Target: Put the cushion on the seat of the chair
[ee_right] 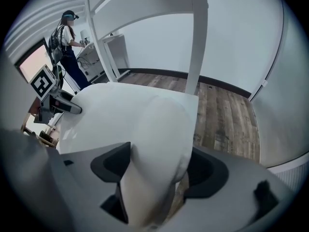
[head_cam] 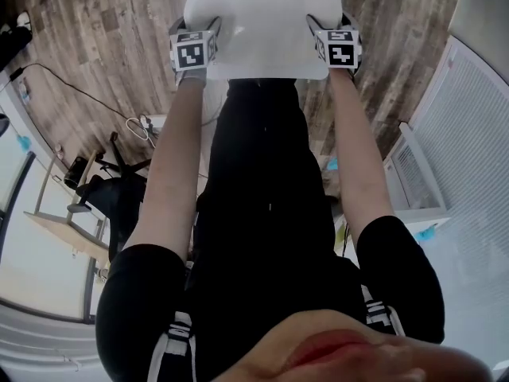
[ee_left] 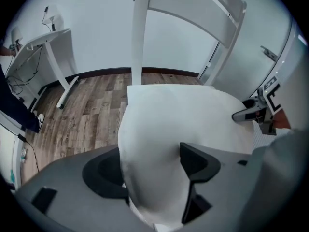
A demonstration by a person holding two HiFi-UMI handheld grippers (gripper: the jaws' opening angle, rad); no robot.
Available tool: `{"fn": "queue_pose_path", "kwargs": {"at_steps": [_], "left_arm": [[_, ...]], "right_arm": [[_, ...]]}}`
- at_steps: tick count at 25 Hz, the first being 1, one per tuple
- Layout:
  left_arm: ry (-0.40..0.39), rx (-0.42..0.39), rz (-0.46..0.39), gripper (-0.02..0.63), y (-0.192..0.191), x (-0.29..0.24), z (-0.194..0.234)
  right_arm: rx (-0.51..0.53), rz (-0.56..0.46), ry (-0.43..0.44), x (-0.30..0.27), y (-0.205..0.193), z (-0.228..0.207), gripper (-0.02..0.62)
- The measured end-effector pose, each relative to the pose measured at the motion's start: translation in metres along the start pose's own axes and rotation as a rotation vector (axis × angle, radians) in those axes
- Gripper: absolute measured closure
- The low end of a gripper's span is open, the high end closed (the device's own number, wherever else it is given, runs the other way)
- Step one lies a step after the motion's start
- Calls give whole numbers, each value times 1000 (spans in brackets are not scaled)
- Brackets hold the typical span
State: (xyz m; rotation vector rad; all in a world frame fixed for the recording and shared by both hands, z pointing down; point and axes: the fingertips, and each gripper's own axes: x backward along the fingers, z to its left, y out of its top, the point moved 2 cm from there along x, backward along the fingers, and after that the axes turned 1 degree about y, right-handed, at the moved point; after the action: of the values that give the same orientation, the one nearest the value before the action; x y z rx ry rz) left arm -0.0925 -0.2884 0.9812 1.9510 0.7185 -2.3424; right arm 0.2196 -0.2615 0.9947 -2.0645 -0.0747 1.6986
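The white cushion (head_cam: pixel 262 22) lies flat on the seat of the white chair (ee_left: pixel 137 33), up near the back posts, with wooden floor (ee_left: pixel 91 115) showing past its edge. The left gripper (ee_left: pixel 152 173) and the right gripper (ee_right: pixel 154 178) each stand at a near corner, jaws spread wide, the cushion's puffy edge bulging up between them, not squeezed.

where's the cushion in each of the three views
Head view: cushion at top centre.
Left gripper view: cushion fills the centre, running down between the jaws.
Right gripper view: cushion at centre, likewise between the jaws.
Shared landmark: wood floor, beside it in every view.
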Motion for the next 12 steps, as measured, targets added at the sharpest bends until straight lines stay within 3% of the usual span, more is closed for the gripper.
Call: {"fn": "queue_pose_path", "kwargs": {"at_steps": [12], "left_arm": [[17, 68, -18, 230, -3, 8, 15]], "right_arm": [[-53, 0, 7, 4, 0, -12, 258]]}}
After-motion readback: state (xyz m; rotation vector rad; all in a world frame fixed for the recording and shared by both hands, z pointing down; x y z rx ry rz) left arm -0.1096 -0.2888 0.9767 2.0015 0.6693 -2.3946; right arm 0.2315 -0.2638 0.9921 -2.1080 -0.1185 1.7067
